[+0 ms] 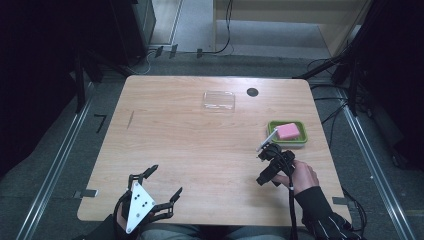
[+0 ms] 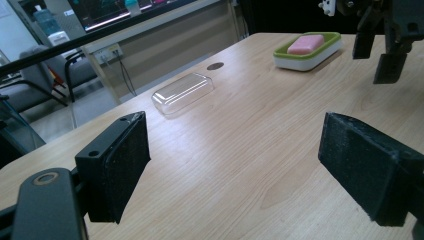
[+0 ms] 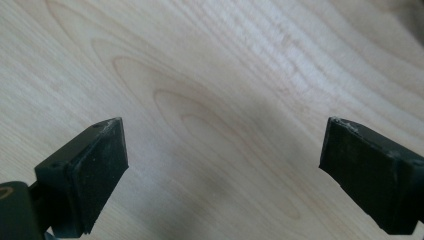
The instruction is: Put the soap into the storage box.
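Grey carpet floor (image 1: 50, 165), metal floor rails (image 1: 55, 160), office chair (image 2: 35, 82), dim room

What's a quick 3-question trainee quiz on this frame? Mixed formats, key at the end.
1. True or false: the pink soap lies in the green dish.
2. Multiple choice: the clear lid is
A. on the green dish
B. on the table, apart from the dish, toward the far edge
C. held in the left gripper
3. Fill in: the right gripper is ____ with bare wood between its jaws.

Key: 1 true; 2 B; 3 open.
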A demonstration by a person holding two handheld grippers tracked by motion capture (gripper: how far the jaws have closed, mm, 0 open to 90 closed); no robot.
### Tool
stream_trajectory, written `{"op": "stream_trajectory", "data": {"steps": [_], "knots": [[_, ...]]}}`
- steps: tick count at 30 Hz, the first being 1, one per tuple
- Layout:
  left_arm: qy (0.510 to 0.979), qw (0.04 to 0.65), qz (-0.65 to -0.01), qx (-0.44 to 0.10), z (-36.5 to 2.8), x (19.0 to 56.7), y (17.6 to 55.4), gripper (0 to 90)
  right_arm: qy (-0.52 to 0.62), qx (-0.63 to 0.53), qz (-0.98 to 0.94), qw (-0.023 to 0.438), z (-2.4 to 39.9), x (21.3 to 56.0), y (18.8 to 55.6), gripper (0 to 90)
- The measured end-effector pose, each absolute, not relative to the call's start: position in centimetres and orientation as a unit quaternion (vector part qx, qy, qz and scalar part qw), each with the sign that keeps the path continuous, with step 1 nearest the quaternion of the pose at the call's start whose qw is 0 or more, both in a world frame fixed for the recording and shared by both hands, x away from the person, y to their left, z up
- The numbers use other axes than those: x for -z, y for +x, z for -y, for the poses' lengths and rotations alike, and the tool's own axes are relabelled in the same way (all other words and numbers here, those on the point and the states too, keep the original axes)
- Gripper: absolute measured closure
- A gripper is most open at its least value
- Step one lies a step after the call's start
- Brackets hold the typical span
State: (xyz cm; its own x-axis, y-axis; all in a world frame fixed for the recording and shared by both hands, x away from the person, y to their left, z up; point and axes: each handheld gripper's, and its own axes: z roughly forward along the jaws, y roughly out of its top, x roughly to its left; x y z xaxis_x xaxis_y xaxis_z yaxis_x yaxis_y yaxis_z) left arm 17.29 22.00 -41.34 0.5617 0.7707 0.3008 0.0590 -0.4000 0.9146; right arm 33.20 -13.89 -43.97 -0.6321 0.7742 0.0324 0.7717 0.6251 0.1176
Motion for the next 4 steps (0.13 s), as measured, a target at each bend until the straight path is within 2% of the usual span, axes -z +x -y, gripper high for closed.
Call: {"op": "stream_trajectory", "data": {"steps": [4], "knots": [[0.747, 0.471, -0.278, -0.378, -22.01, 41.34, 17.29, 13.6, 0.427, -0.064, -0.902, 0.011, 14.27, 44.35, 32.75, 5.7]]}}
